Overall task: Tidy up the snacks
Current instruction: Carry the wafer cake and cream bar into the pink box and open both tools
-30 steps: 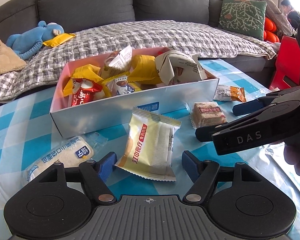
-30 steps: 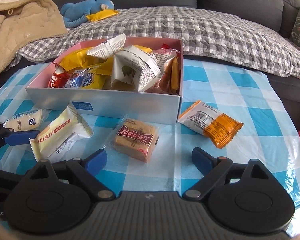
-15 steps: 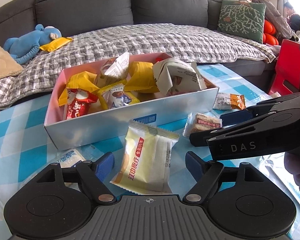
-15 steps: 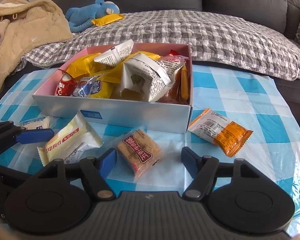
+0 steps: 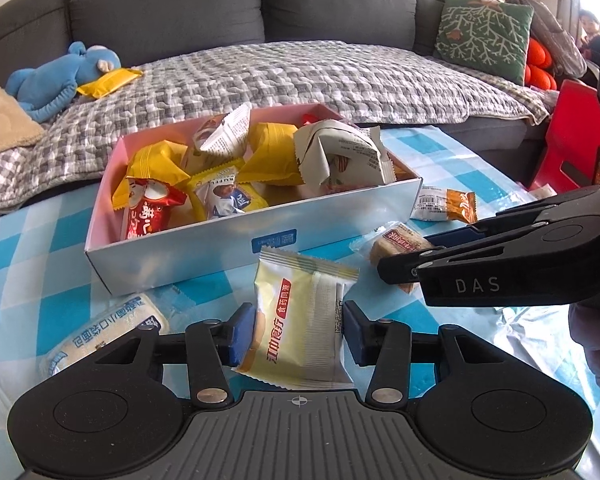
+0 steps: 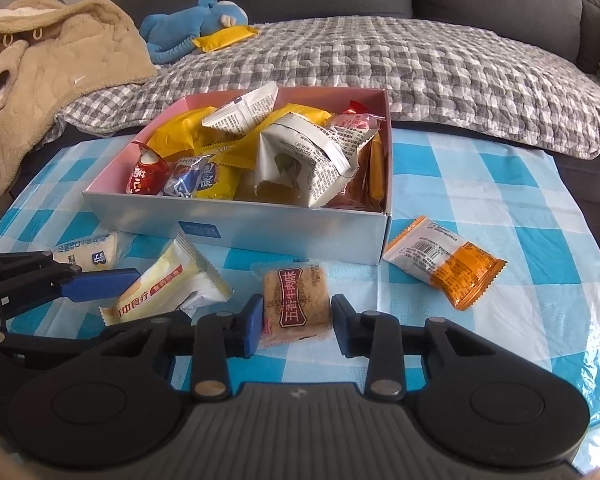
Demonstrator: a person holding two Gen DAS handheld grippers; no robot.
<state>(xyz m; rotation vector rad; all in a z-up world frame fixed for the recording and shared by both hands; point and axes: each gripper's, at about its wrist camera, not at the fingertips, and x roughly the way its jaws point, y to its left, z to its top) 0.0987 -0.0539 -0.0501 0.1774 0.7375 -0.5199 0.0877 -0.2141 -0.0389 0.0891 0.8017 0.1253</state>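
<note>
Since both snacks already sit between my tongs, the move ahead hangs on one thing: the box (image 6: 276,236) lies straight in front of them, just past each snack, with its long side facing me.

The yellow packet (image 5: 300,320) lies on the desk (image 5: 40,240) with its long way pointing from my left tongs (image 5: 298,330) toward the box. Those tongs have just been closing, and the blue pads (image 5: 240,334) now pinch the packet on both sides, I think.

The brown cake (image 6: 298,306) lies on the desk too, near the box's front wall. My right tongs (image 6: 296,324) have just been closing and now squeeze the cake from left and right.

The left tongs are nearer the left half of the box, the right tongs nearer the right half. The two tongs are close beside each other, so I would lift each snack up and forward without crossing. An orange packet (image 6: 446,266) and a white roll (image 6: 90,254) wait on the desk.
</note>
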